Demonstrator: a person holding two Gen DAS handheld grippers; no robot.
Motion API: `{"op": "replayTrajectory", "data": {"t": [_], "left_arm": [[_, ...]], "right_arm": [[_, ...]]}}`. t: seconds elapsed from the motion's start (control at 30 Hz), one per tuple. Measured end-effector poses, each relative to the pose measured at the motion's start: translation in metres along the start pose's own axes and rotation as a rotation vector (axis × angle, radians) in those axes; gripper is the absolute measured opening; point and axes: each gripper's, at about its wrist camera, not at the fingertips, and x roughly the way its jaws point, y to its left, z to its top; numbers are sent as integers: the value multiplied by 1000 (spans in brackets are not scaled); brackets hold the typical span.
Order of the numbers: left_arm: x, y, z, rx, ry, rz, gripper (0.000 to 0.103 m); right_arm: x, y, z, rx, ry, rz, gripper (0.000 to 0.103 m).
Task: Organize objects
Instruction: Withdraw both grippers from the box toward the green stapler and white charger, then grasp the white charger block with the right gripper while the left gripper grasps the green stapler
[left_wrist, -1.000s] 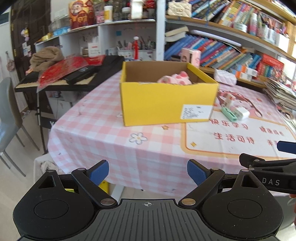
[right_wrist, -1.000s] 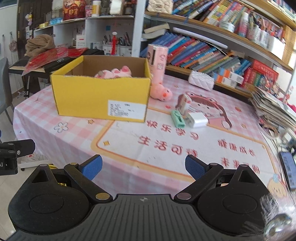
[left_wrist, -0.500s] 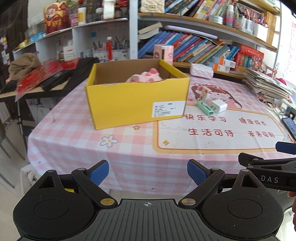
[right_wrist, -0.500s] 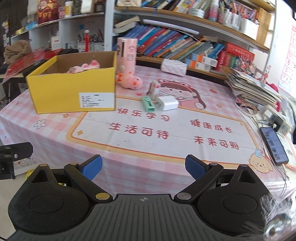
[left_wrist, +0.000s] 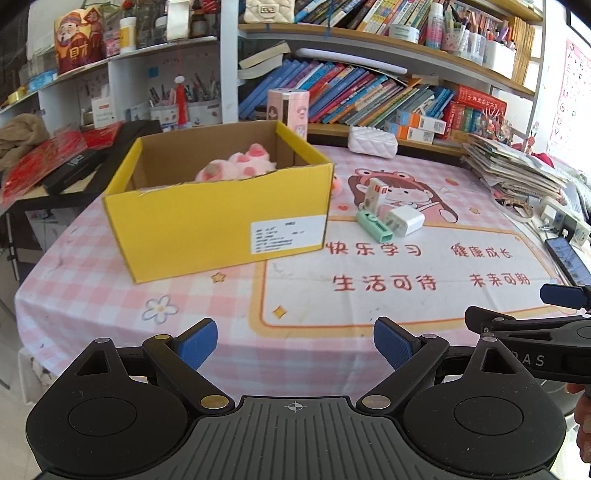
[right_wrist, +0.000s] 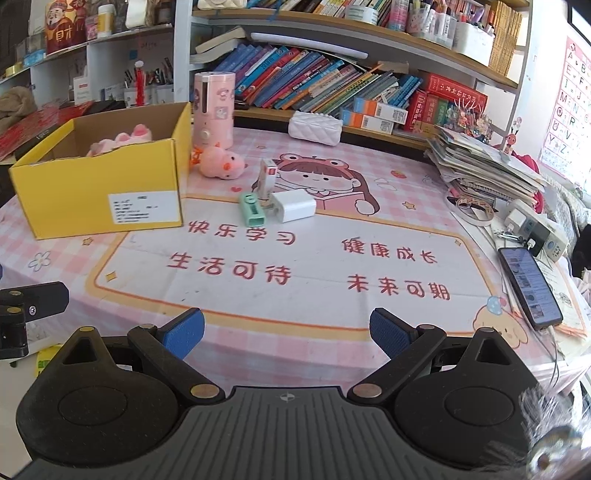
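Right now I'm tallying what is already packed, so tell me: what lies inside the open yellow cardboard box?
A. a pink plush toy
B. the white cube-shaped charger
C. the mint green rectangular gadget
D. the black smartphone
A: a pink plush toy shows above the rim of the open yellow cardboard box, while the white cube-shaped charger and the mint green rectangular gadget lie on the tablecloth outside it.

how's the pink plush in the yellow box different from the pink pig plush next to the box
The plush in the box lies inside the yellow box, half hidden by its wall; the pig plush sits on the tablecloth in full view. The pig shows a snout; the boxed one shows darker pink spots. Both are soft and pink.
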Motion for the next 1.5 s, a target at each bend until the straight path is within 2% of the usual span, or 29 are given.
{"op": "replayTrajectory", "data": {"t": [0.53, 0.77, 0.93, 1.03, 1.13, 1.27, 1.5], "left_arm": [[49, -41, 42, 7, 4, -3, 94], [73, -62, 59, -1, 9, 18, 94], [86, -77, 67, -4, 15, 29, 93], [94, -85, 71, -3, 22, 47, 91], [101, -91, 73, -8, 32, 57, 89], [113, -98, 76, -11, 57, 67, 84], [129, -107, 78, -5, 94, 93, 84]], "right_arm": [[51, -42, 43, -14, 6, 44, 96], [77, -69, 64, 6, 3, 82, 94], [94, -85, 76, 7, 10, 128, 82], [105, -92, 81, 3, 17, 175, 68], [118, -96, 89, -6, 21, 235, 59], [136, -95, 100, -33, 30, 316, 59], [178, -80, 119, -138, 52, 377, 64]]}}
